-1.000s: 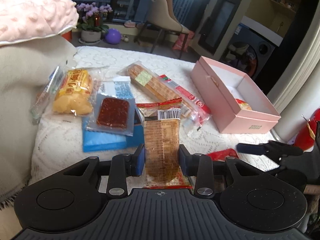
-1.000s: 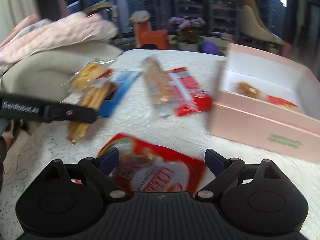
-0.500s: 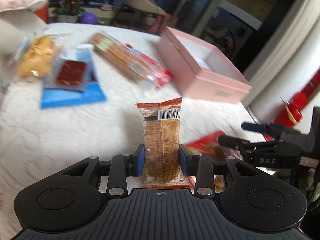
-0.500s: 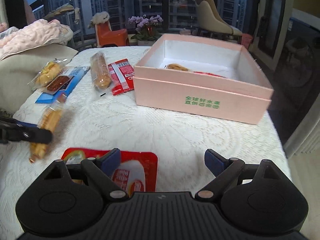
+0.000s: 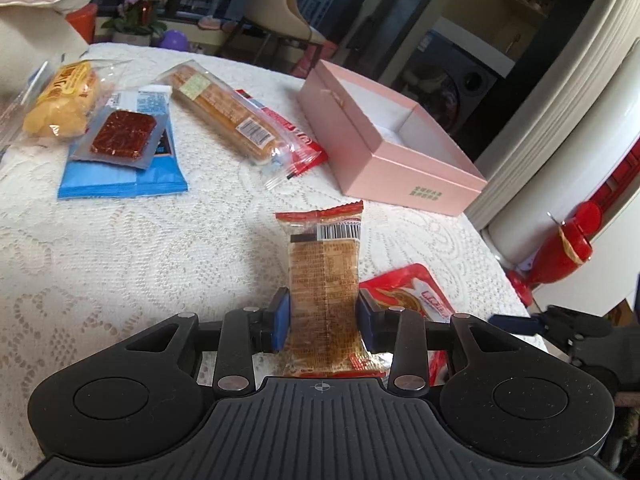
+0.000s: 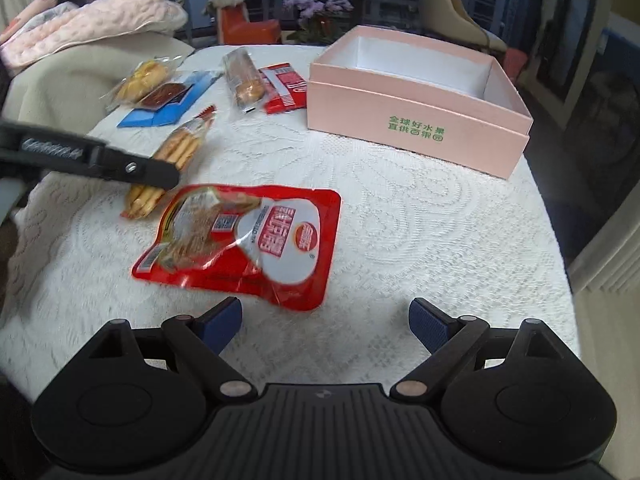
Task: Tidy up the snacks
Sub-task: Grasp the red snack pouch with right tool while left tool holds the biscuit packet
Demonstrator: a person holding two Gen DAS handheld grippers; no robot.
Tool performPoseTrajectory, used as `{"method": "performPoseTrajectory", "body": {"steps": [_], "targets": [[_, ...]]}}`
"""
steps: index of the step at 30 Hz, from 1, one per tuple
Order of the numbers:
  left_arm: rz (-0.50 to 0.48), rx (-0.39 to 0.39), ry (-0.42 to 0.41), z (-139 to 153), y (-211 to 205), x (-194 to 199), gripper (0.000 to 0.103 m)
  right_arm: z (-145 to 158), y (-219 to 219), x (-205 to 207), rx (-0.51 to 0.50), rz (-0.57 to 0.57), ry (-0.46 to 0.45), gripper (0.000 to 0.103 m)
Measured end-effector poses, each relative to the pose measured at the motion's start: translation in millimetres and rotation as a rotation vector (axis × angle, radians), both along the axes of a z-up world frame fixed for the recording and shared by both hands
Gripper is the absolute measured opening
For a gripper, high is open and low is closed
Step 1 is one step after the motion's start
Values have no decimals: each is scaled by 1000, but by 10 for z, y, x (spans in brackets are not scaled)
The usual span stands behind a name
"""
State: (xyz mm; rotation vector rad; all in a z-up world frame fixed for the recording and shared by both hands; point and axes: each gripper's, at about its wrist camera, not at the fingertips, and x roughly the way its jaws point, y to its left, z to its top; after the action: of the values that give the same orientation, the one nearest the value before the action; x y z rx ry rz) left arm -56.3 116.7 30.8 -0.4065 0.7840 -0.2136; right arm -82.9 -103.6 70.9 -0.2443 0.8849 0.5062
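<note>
My left gripper [image 5: 323, 316] is shut on a brown biscuit packet [image 5: 323, 276] with a barcode and holds it upright above the white lace tablecloth [image 5: 120, 260]. The same packet [image 6: 176, 152] and the left gripper's finger show at the left of the right wrist view. My right gripper [image 6: 326, 322] is open and empty, just behind a red and white snack pouch [image 6: 248, 240] that lies flat; the pouch also shows in the left wrist view [image 5: 416, 296]. An open pink box [image 6: 416, 92] stands at the far right, also seen in the left wrist view [image 5: 384, 140].
More snacks lie at the far left: a yellow packet [image 5: 64, 96], a blue packet [image 5: 120, 176] with a dark red square one [image 5: 120, 136] on it, a long bread packet [image 5: 224, 116] over a red one [image 5: 296, 144]. A cushion and pink blanket [image 6: 92, 24] border the left edge.
The left gripper has carried the biscuit packet along and pulled back. The right gripper has backed away from the red pouch, which now lies fully ahead of its fingers.
</note>
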Motion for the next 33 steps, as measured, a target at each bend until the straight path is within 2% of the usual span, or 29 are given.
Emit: {"method": "performPoseTrajectory", "body": {"steps": [4, 9, 14, 18, 22, 28, 33], "targets": [[28, -3, -11, 48, 105, -62, 40, 70, 194, 140, 65, -17, -23, 92], [68, -8, -10, 67, 233, -94, 40, 9, 516, 379, 77, 4, -33, 92], [67, -10, 12, 24, 238, -86, 40, -87, 691, 636, 62, 5, -55, 92], [46, -11, 21, -1, 181, -70, 40, -111, 677, 828, 95, 2, -26, 94], [31, -7, 30, -33, 122, -48, 40, -134, 659, 758, 71, 41, -44, 94], [19, -9, 26, -30, 70, -35, 40, -145, 323, 585, 63, -93, -64, 94], [13, -12, 23, -37, 18, -4, 40, -136, 176, 359, 72, -76, -58, 94]]}}
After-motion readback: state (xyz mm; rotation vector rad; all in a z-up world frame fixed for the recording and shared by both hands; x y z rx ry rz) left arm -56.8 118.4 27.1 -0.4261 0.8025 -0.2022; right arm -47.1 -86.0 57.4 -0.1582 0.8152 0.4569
